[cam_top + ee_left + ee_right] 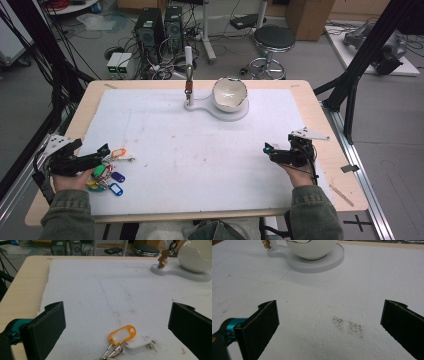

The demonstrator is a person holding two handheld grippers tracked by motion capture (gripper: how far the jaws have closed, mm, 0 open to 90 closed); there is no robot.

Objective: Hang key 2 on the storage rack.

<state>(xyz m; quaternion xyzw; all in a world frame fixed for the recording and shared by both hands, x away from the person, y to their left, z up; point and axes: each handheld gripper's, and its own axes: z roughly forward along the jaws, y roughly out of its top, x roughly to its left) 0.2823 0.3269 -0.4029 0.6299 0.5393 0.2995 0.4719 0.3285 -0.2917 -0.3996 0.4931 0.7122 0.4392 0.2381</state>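
The bunch of key tags (107,176) lies just ahead of the left gripper (97,153), between its wide-apart jaws. The right gripper (272,149), jaws apart too, is far away.

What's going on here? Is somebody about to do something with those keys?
A person sits at a table with a white mat, holding a two-jaw gripper in each hand. The left gripper is open, right beside a bunch of coloured key tags, with the orange tag lying between its jaws. The right gripper is open over bare mat. At the far side stands a white bowl on a white stand. Nothing is held yet.
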